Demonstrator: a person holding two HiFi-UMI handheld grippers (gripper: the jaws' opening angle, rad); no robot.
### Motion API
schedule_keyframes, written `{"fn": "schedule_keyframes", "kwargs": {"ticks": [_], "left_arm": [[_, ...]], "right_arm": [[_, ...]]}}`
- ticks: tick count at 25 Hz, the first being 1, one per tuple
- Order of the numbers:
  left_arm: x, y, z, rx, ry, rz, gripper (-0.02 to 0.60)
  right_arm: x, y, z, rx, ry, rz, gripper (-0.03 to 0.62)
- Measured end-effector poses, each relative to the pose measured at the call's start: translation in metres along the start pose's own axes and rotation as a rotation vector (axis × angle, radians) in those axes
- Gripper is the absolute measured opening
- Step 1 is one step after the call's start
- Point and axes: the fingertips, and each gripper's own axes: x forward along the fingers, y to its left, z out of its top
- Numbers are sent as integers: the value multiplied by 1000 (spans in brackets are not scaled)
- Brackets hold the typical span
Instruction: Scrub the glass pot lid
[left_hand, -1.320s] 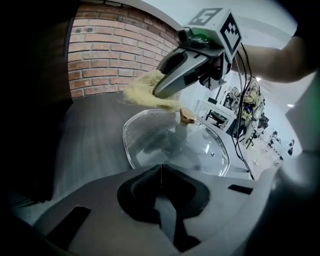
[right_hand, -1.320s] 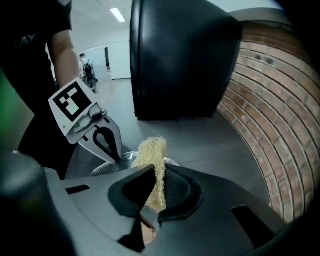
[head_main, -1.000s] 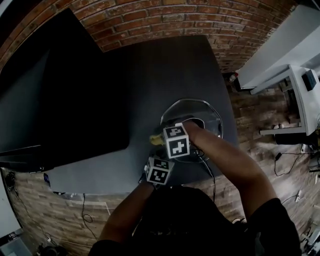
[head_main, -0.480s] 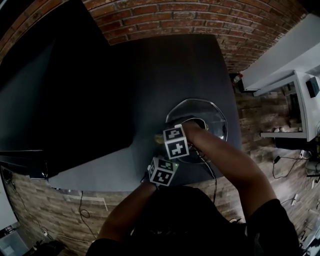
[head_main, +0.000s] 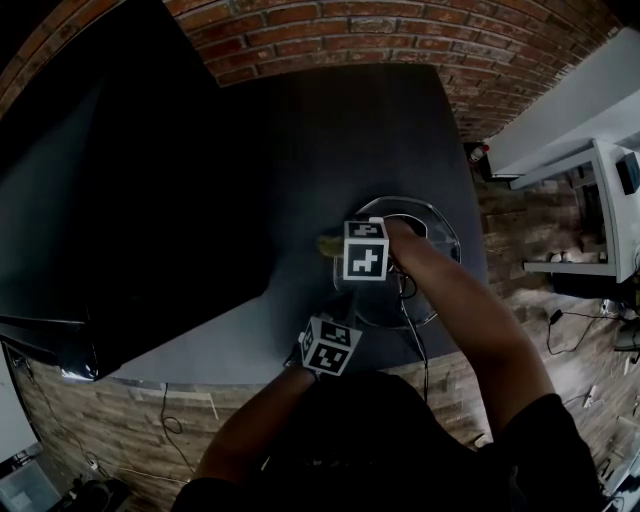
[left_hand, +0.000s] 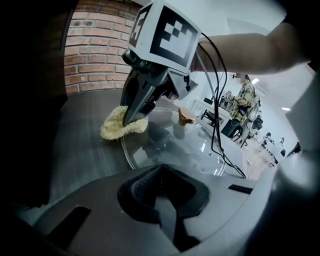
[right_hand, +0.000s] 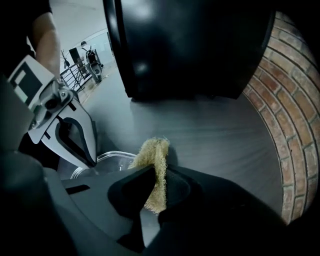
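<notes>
Scrubbing looks only begun. The right gripper has its jaws pinched on a fluffy yellow scrub pad at the rim of the round glass pot lid. The left gripper has its jaws closed and empty. Most of the glass seems left to do.

In the head view the arm covers much of the glass lid.

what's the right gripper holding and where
The right gripper is shut on the yellow scrub pad, pinching its folded near part; the rest sticks out past the jaws.
</notes>
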Motion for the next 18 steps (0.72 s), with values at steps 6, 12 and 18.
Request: {"fn": "schedule_keyframes", "kwargs": {"ticks": [6, 12, 18], "left_arm": [[0, 1, 0, 4, -1, -4, 34], [1, 2, 1, -7, 0, 5, 34], [4, 3, 4, -10, -13, 12, 34]], "right_arm": [[-10, -31, -22, 128, -15, -40, 49], [-23, -57, -59, 274, -45, -97, 49], [-38, -75, -103, 392, -57, -162, 49]]}}
